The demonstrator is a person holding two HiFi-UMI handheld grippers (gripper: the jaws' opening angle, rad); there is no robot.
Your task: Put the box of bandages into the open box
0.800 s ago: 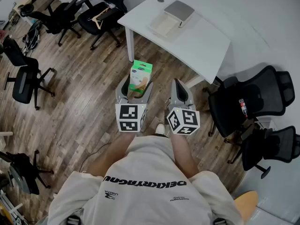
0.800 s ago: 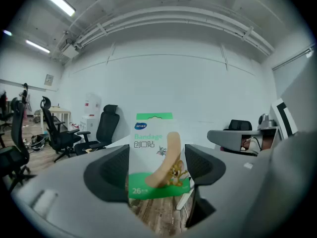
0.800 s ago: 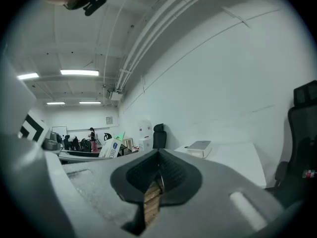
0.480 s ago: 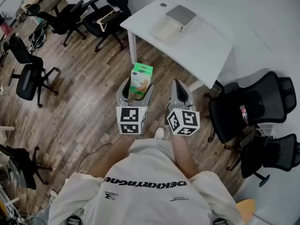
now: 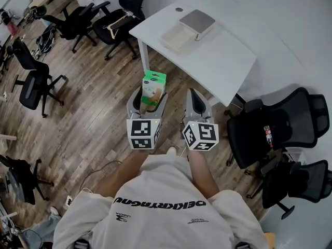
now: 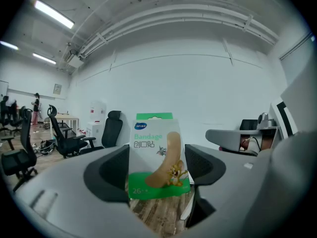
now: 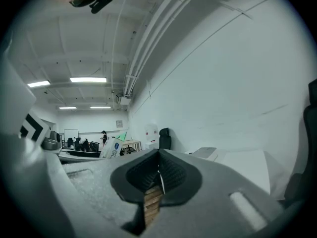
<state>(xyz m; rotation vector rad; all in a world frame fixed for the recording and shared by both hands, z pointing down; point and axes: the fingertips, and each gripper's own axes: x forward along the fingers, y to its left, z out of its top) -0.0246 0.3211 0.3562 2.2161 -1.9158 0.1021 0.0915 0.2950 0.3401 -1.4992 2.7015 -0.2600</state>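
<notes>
**Bandage box (image 5: 153, 86) riding in left claw (image 5: 148, 100), bench (image 5: 228, 61) ahead**

Card sides are pressing against both pads of the left claw (image 6: 154, 175), which is clamping the bandage box (image 6: 154, 150) upright by its lower half. In the head view the box is hanging at centre frame, over the wooden floor (image 5: 93, 102) and well short of the bench. Being thin card, it is probably weighing next to nothing and stiff only along its edges. Squeezing harder would likely be denting the panels, so gripping low across the narrow sides looks sound. Just right of it, the right claw (image 5: 196, 100) is carrying nothing, its jaws pressed together (image 7: 158, 175). On the bench at upper centre the open box (image 5: 178, 36) is sitting as a pale shallow tray, with a grey lid (image 5: 197, 21) adjoining at its upper right. Its inside is looking bare, though it is too small to be sure.
</notes>
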